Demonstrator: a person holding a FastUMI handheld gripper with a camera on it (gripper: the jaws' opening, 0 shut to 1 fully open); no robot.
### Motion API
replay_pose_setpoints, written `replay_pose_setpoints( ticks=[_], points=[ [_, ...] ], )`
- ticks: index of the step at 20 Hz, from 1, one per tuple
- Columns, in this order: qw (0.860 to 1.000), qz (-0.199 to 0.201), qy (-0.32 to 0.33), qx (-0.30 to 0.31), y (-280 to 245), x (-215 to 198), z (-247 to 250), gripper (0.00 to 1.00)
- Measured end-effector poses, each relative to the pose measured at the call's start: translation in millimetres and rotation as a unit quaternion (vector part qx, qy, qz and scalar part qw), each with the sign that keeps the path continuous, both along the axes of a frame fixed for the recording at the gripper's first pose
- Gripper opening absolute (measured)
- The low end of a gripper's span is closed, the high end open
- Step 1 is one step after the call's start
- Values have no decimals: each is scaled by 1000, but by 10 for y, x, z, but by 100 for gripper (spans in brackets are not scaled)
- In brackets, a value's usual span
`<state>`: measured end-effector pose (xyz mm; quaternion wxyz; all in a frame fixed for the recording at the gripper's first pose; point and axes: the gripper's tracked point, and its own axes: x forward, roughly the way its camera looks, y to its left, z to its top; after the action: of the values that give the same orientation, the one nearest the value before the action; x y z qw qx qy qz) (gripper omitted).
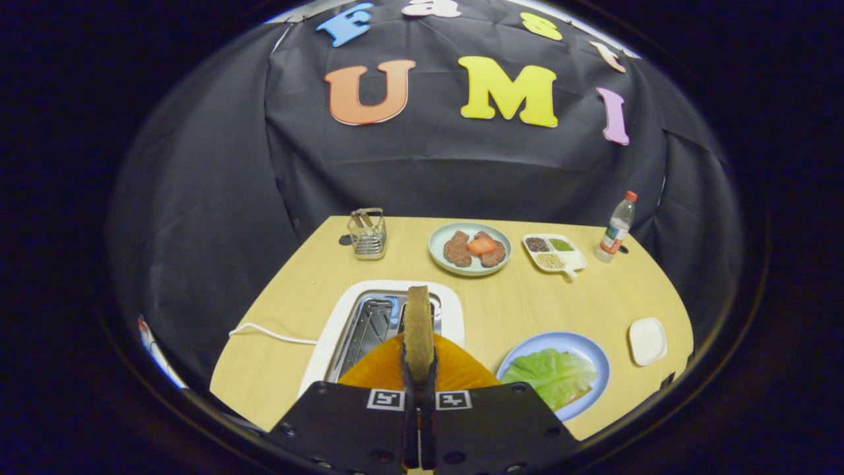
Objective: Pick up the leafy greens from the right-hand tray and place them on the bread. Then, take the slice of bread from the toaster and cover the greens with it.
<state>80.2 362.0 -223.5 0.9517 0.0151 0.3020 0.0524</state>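
Observation:
A slice of bread point(419, 323) stands edge-on between my fingers, and my gripper point(419, 373) is shut on its lower part. It hangs just above the slots of the white toaster point(343, 330) with the metal top. To the right of the fingers, the leafy greens point(552, 375) lie on a blue plate point(590, 349). A brown edge of bread point(579, 396) peeks out from under the greens.
Beyond the toaster stand a wire holder point(367, 234), a pale green plate point(438, 254) with two meat patties and a tomato slice, a divided seasoning tray point(577, 260) and a bottle point(616, 229). A small white dish point(647, 340) sits at the right edge. The toaster's white cable point(270, 334) runs left.

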Motion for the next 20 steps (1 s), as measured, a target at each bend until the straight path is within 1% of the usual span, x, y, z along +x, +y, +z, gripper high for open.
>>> replay_pose_setpoints(
  ticks=[3,7,10,12,16,20],
  points=[
    [1000,2,-11,26,-77,-34,225,2],
    [997,10,-45,58,-208,-74,702,2],
    [994,17,-73,75,-427,-107,1023,2],
    [993,16,-83,81,-629,-135,1111,2],
    [994,8,-83,77,-1117,-147,1016,2],
    [997,4,-43,71,-1484,-169,554,2]
  ],
)
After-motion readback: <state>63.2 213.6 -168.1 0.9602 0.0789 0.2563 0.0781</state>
